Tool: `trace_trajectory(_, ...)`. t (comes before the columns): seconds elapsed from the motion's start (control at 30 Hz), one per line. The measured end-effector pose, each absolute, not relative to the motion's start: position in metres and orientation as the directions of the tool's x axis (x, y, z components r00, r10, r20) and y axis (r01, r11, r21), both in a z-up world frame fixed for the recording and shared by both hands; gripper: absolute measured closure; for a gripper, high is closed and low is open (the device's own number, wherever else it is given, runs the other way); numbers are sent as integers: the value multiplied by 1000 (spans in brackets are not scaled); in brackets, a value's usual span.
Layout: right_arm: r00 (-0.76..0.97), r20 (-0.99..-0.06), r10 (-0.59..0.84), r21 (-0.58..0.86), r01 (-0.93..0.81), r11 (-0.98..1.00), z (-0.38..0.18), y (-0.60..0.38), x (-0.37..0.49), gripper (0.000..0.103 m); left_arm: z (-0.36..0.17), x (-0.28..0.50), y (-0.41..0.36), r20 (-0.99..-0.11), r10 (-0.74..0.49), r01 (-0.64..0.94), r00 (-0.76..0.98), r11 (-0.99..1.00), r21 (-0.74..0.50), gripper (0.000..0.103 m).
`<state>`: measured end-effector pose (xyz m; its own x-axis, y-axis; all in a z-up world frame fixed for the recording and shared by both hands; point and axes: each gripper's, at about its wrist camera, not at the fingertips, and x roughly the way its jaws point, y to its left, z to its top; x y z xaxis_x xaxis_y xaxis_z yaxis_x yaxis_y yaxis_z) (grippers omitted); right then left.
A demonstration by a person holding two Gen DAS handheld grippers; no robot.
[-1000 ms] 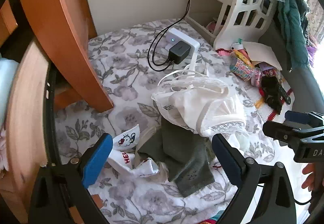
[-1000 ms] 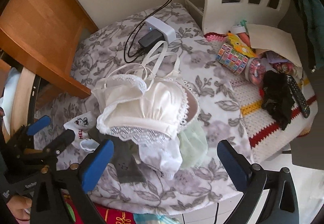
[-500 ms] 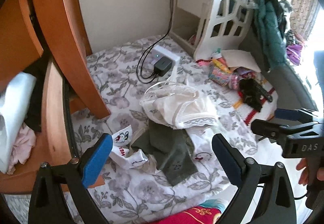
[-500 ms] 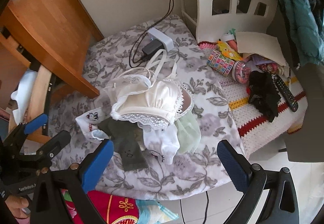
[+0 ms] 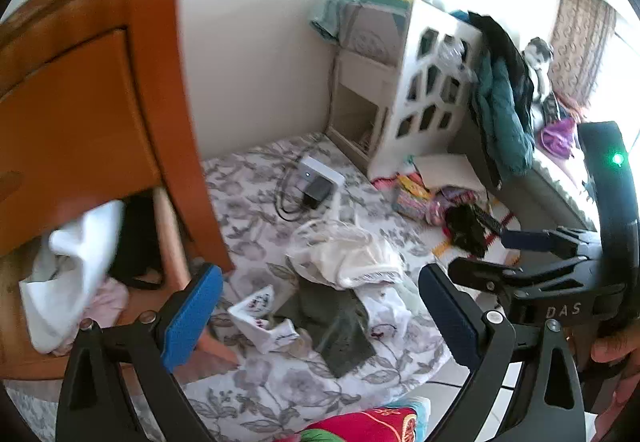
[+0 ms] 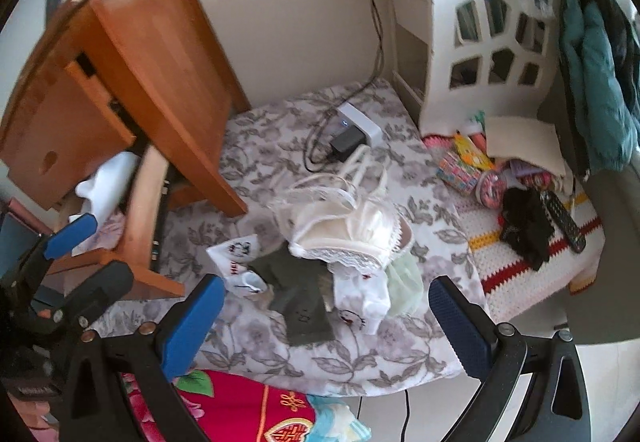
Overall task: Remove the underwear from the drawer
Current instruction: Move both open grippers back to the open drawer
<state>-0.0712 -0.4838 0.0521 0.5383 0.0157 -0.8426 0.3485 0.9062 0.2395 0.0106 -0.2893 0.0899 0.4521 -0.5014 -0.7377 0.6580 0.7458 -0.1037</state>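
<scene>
Your left gripper (image 5: 320,316) and right gripper (image 6: 326,326) gape empty; the drawer (image 6: 132,210) beside the pile (image 6: 344,238) stays half-hidden, contents blurred.

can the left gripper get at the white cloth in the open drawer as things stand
Probably yes. The left gripper is open and empty, and the white cloth lies heaped at the top of the open drawer, uncovered, with nothing between them.

Underwear (image 6: 344,238) heaped on floral bedding (cream lace topmost), wooden drawer (image 6: 132,242) open
</scene>
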Motion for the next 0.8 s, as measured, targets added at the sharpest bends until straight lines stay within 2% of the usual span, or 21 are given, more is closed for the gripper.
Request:
trace_trajectory(0.37, 577, -815, 52, 243, 258, 935, 75, -436, -55, 0, 110, 41, -195, -707, -442, 512, 553, 849, -130, 5)
trace_trajectory(0.8, 590, -800, 109, 248, 160, 956, 89, -376, -20, 0, 116, 66, -64, -684, -296, 252, 666, 953, -167, 5)
